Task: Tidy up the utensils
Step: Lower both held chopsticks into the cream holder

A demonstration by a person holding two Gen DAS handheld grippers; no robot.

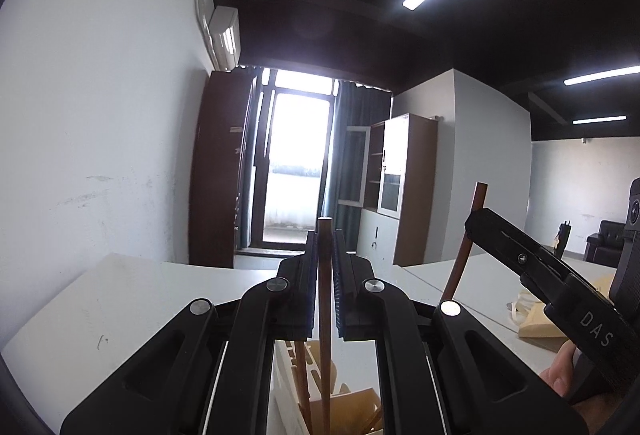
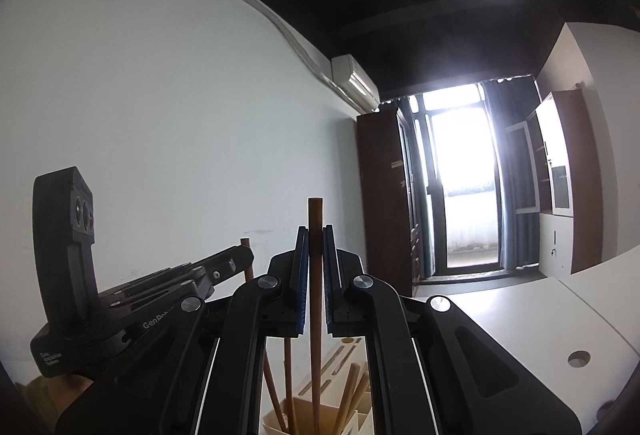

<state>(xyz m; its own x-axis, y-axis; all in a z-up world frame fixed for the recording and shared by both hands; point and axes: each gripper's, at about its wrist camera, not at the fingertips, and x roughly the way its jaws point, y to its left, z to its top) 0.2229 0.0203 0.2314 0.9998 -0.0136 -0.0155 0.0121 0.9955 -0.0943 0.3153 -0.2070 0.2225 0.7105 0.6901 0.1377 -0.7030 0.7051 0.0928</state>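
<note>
My left gripper (image 1: 325,235) is shut on a brown chopstick (image 1: 325,299) held upright, its lower end in a beige utensil holder (image 1: 352,411) below. My right gripper (image 2: 316,231) is shut on another brown chopstick (image 2: 315,275), also upright over the same holder (image 2: 304,415). The holder has several more chopsticks (image 2: 286,375) standing in it. In the left wrist view the right gripper (image 1: 476,219) shows at right with its chopstick (image 1: 464,255). In the right wrist view the left gripper (image 2: 246,255) shows at left.
White tables (image 1: 120,299) stand below, one (image 2: 540,315) with a round cable hole (image 2: 579,359). A beige bag (image 1: 536,319) lies on the right table. A white wall (image 1: 100,115) is close on the left. Cabinets (image 1: 404,175) and a bright glass door (image 1: 296,163) are far behind.
</note>
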